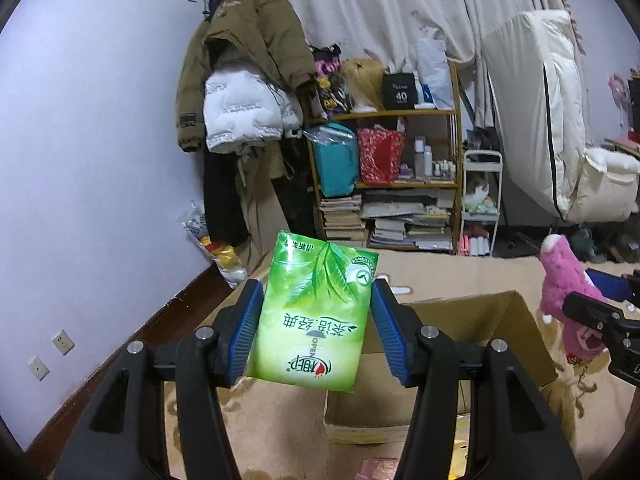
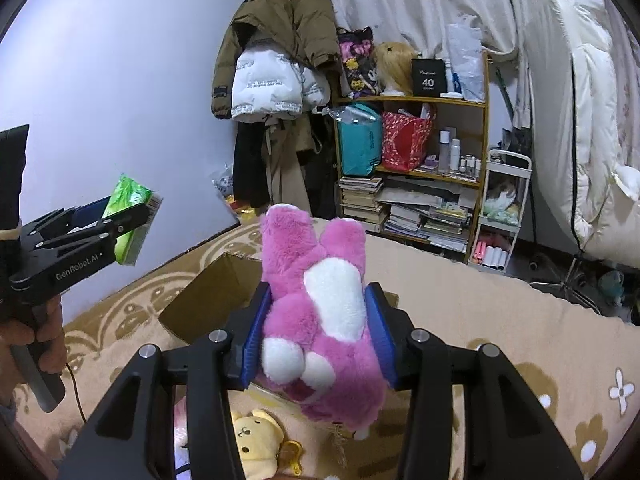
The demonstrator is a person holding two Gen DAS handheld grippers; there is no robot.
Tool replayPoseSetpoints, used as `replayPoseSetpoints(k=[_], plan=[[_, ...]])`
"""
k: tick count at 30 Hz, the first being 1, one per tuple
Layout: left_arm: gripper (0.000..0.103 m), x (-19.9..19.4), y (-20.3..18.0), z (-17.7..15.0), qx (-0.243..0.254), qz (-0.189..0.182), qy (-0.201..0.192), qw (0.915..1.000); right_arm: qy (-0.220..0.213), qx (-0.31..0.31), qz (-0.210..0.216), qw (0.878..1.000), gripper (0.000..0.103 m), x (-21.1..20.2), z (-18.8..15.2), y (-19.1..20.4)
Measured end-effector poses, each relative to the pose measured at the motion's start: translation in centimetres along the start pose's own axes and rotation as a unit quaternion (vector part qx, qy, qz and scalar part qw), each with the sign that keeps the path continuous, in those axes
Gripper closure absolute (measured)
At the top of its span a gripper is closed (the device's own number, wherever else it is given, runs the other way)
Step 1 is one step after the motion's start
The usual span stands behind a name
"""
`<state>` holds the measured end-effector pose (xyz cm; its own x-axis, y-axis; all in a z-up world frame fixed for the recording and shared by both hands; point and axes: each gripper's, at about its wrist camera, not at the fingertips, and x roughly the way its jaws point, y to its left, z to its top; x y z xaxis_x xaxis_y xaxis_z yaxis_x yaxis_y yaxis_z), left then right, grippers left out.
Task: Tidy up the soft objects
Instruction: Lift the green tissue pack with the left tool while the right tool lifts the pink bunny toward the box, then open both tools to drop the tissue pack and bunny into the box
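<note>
Left gripper (image 1: 316, 316): holds green tissue pack (image 1: 314, 312) above the box (image 1: 472, 312).
Right gripper (image 2: 318, 336): holds pink plush (image 2: 320, 320).

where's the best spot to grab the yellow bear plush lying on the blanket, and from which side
Grip the yellow bear plush across its head, coming down from above. It lies face up on the blanket, and the round head is its widest, fullest visible part, so the pads could likely squeeze its sides. Its lower body is hidden behind the right gripper, which already holds the pink plush.
</note>
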<state>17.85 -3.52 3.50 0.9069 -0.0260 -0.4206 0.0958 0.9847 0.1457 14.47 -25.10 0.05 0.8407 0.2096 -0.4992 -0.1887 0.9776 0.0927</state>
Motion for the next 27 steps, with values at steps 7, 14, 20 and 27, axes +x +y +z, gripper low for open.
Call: replayPoseSetpoints(k=[7,14,20,27], plan=[[0.049,2.0,-0.7,-1.2,-0.009,-0.049,0.034,0.9982,0.027,0.001,0.007,1.000,0.053,2.9,-1.4,0.2],[0.049,4.1,-1.6,-3.0,-0.010,-0.078,0.068,0.9946,0.049,0.001,0.010,0.999,0.052,4.7,-3.0,0.3],[0.045,4.4,-2.0,-3.2,-0.023,-0.109,0.087,0.9900,0.056,0.004,0.011,0.998,0.049,5.1,-3.4,-0.1],[0.010,4.6,-1.9,-3.5,-0.014,-0.074,0.097,0.9924,0.067,0.015,0.016,0.998,0.027,5.3,-4.1,-0.6]])
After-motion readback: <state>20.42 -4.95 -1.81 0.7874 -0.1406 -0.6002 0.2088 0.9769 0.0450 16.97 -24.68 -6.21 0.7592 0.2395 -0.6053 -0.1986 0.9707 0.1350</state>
